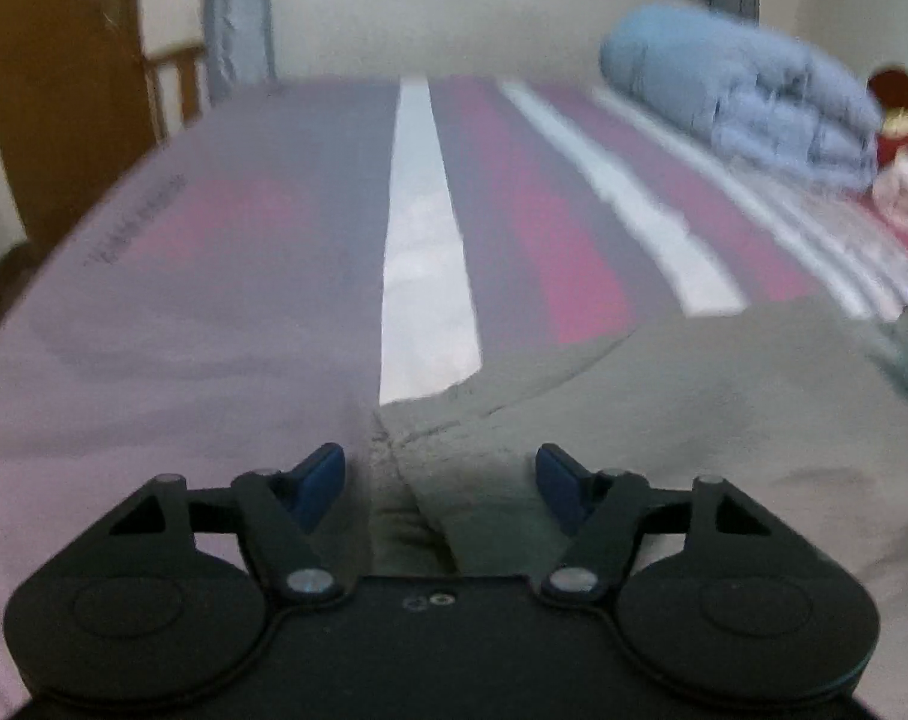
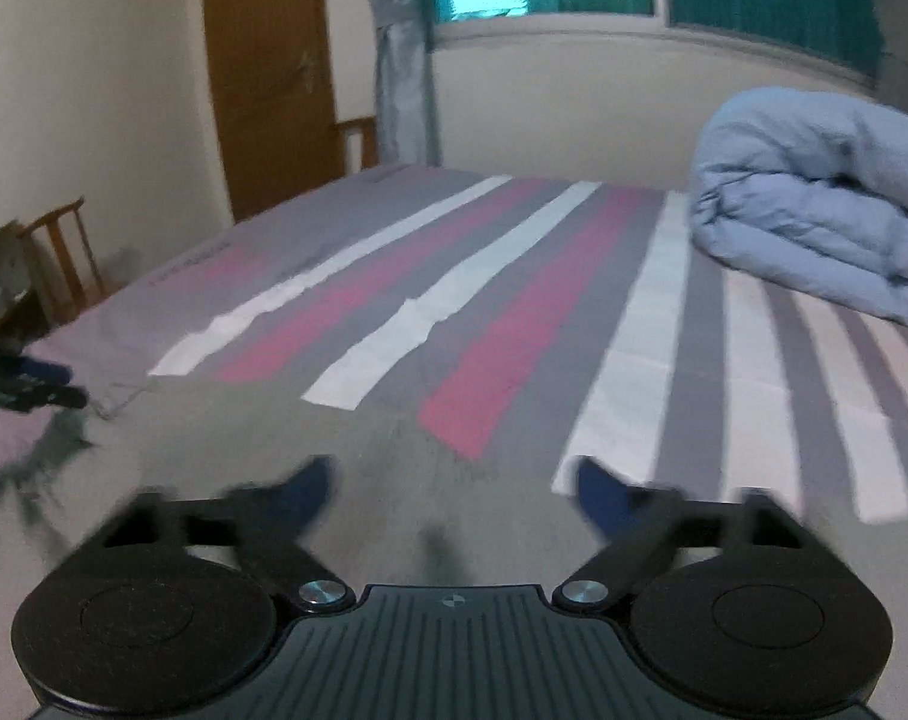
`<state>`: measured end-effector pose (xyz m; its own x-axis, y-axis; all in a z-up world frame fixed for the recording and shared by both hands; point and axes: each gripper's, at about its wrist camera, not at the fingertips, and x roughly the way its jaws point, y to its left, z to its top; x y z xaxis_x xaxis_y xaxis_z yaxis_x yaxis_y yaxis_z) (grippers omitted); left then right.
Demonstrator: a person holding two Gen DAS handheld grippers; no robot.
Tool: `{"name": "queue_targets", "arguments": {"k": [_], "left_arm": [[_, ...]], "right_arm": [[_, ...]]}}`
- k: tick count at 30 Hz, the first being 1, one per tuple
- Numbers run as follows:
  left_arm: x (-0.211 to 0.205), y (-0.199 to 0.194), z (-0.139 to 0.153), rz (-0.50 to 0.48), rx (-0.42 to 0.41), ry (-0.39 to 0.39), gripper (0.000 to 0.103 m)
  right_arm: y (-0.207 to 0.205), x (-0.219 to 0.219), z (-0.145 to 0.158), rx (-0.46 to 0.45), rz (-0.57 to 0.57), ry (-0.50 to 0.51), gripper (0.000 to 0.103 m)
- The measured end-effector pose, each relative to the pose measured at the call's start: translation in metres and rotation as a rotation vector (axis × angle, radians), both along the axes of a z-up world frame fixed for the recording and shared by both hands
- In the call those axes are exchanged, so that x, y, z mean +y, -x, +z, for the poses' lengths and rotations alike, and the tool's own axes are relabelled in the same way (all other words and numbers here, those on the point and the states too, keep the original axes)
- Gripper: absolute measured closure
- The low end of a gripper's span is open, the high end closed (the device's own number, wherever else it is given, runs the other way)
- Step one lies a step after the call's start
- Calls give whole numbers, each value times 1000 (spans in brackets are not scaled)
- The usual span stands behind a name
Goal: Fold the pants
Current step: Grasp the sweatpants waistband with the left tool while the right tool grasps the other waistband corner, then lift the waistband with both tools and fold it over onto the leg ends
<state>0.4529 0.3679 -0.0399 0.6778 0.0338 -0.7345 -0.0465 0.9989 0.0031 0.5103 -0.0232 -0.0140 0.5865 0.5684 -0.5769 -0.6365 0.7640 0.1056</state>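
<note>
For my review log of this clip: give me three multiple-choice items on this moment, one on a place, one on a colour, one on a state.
1. Where do the pants lie?
A. On the striped bed sheet
B. Over the chair
C. On the folded duvet

2. What colour is the folded duvet?
A. Red
B. Light blue
C. Green

3. How does the left gripper stand?
A. Shut on the pants
B. Shut on nothing
C. Open over the pants

Key: 1 A, the grey-green cloth is spread on the striped bed sheet in both views. 2 B, the bundle at the far right of the bed is light blue. 3 C, its blue fingers stand wide apart with cloth between and nothing clamped; the right gripper is likewise open.
</note>
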Motion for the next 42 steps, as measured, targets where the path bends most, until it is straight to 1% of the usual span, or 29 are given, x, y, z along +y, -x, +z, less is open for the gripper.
{"name": "queue_targets", "arguments": {"k": [2, 3, 5, 8, 10, 11, 13, 14, 15, 16, 17, 18, 19, 21, 22, 23, 24, 25, 26, 27, 28, 31, 35, 37, 38, 39, 40, 41, 42], "left_arm": [[5, -19, -12, -41, 54, 2, 39], [8, -29, -15, -49, 58, -6, 33], [9, -39, -20, -67, 59, -29, 28], [6, -49, -25, -91, 70, -24, 27], [15, -59, -28, -100, 71, -2, 30], [17, -59, -29, -106, 69, 7, 32], [24, -60, -29, -139, 55, 45, 56], [22, -59, -29, -151, 45, 47, 59], [23, -57, -29, -160, 35, 40, 69], [23, -54, -28, -177, 24, 40, 76], [21, -51, -25, -180, 10, 29, 79], [18, -48, -22, -187, -7, 14, 82], [15, -45, -18, -192, -23, -4, 84], [15, -38, -7, -195, -64, -13, 86], [15, -31, 2, -201, -95, -10, 88], [15, -25, 11, -214, -126, -8, 89], [16, -15, 20, -230, -163, -13, 91], [15, -5, 29, -243, -194, -19, 91], [15, 6, 38, -252, -223, -20, 91], [15, 18, 47, -271, -253, -20, 92], [15, 30, 54, -288, -280, -22, 92], [11, 72, 71, -328, -339, -33, 92], [-1, 132, 75, -356, -393, -36, 92], [-11, 156, 67, -363, -386, -59, 92], [-15, 169, 61, -357, -375, -51, 92], [-18, 180, 53, -347, -355, -40, 88], [-23, 189, 45, -330, -320, -53, 86], [-28, 199, 35, -296, -280, -64, 83], [-31, 209, 26, -245, -244, -50, 77]], "right_arm": [[-19, 15, -10, 0, 40, 27, 29], [-27, 19, -16, 8, 75, 34, 29], [-38, 27, -26, 16, 110, 67, 29], [-53, 34, -40, 37, 153, 108, 29], [-60, 40, -46, 53, 189, 128, 29], [-64, 43, -49, 64, 203, 142, 29], [-73, 52, -56, 105, 242, 186, 29], [-74, 57, -61, 106, 254, 220, 29], [-73, 60, -66, 107, 266, 249, 31], [-76, 63, -68, 104, 276, 259, 44], [-76, 62, -68, 108, 290, 248, 64], [-76, 62, -66, 114, 280, 238, 81], [-74, 61, -62, 101, 261, 239, 93], [-67, 55, -50, 77, 237, 230, 94], [-60, 53, -42, 54, 237, 228, 94], [-41, 46, -21, 17, 247, 202, 94], [-41, 46, -21, 17, 247, 202, 94], [-31, 41, -10, -3, 249, 193, 94], [-6, 31, 13, -51, 259, 182, 94], [-6, 31, 13, -51, 259, 182, 94], [5, 28, 22, -67, 266, 177, 94], [51, 14, 46, -149, 280, 189, 94], [114, -1, 53, -201, 289, 206, 94], [148, -8, 48, -211, 288, 218, 94], [166, -13, 42, -200, 288, 218, 94], [180, -17, 35, -196, 284, 221, 94], [196, -21, 26, -198, 275, 230, 93], [212, -25, 17, -192, 268, 234, 90], [229, -29, 5, -179, 261, 232, 87]]}}
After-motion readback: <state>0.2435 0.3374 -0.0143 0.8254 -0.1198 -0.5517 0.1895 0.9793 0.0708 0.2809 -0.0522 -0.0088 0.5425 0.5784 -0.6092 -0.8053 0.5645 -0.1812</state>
